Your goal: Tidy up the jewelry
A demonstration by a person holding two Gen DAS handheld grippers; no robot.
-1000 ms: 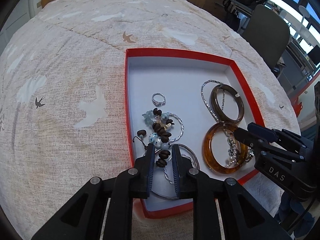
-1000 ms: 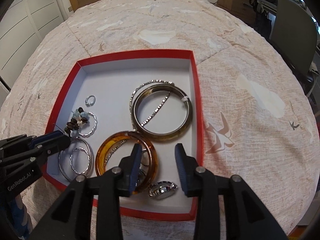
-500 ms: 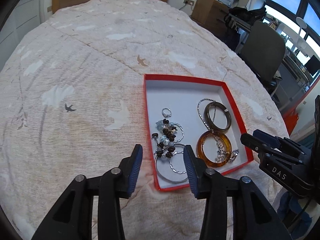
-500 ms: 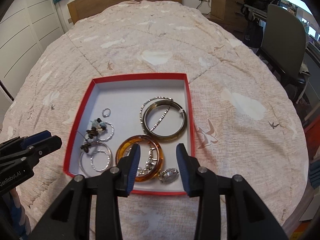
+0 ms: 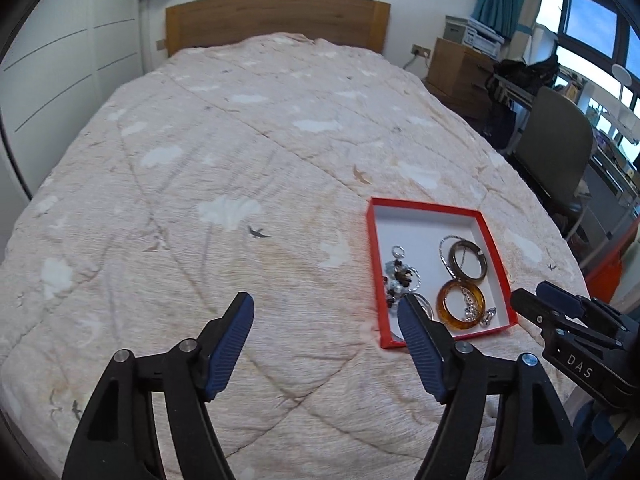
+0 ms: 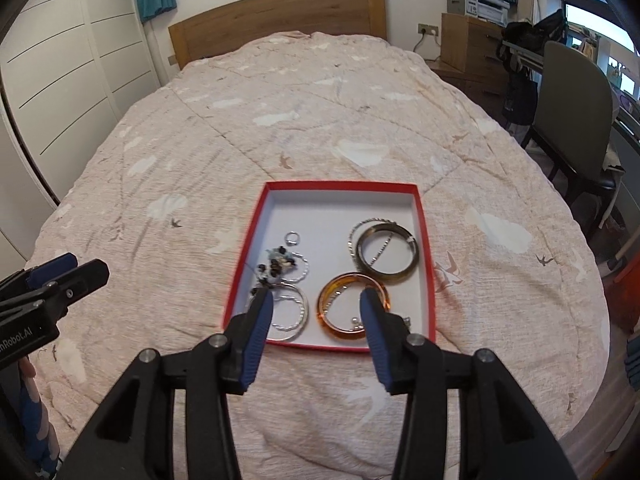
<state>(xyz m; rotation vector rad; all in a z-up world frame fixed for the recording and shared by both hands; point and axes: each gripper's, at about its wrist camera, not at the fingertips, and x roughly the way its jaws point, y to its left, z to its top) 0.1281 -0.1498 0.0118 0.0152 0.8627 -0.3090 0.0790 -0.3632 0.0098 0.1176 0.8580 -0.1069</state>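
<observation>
The tray (image 6: 424,240) is lying on the bed (image 6: 320,120). Two bangles (image 6: 386,256) are sitting in its right half; the beaded piece (image 6: 280,264) and hoops (image 6: 290,312) are lying left.

Patterned bedspread (image 5: 240,168), wooden headboard (image 5: 276,20), chair (image 6: 572,116).

Bed (image 6: 360,128) with beige bird-print quilt (image 5: 200,200); red box (image 6: 424,240) of jewelry resting on quilt.

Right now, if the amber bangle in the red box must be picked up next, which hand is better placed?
The right. The right gripper points straight at the amber bangle, framed between its open fingers. The left gripper aims mostly at bare bedspread, with the red box off to its side.
</observation>
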